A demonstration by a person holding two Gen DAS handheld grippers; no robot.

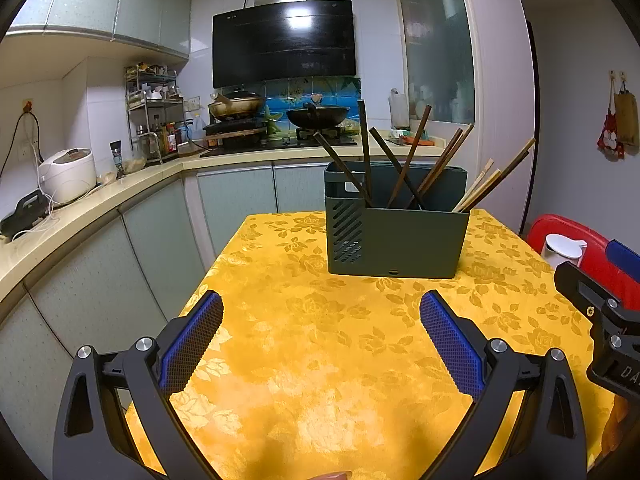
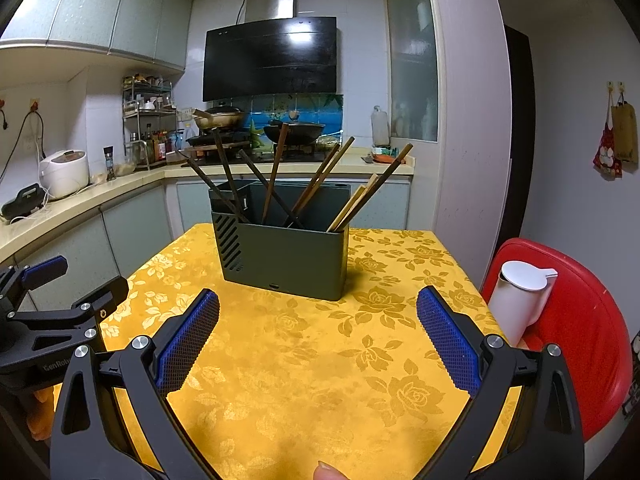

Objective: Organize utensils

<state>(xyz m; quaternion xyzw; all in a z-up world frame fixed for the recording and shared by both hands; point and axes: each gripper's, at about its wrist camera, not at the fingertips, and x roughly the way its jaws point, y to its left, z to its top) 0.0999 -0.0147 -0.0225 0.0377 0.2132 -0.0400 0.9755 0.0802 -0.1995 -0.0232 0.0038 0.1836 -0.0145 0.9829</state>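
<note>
Yellow tablecloth [image 2: 304, 360] bears only the chopstick holder [image 2: 286, 260]; white kettle [image 2: 518, 296] alongside.

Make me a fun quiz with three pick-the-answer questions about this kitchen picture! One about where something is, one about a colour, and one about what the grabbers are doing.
1. Where are the chopsticks?
A. lying on the cloth
B. standing in the green holder
C. on the stove

2. What colour is the tablecloth?
A. yellow
B. blue
C. white

3. How is the right hand-held gripper?
A. shut on a chopstick
B. shut on nothing
C. open and holding nothing

Answers: 1 B, they lean out of the holder's top. 2 A, it is yellow with a rose pattern. 3 C, its blue pads stand wide apart over bare cloth.
</note>
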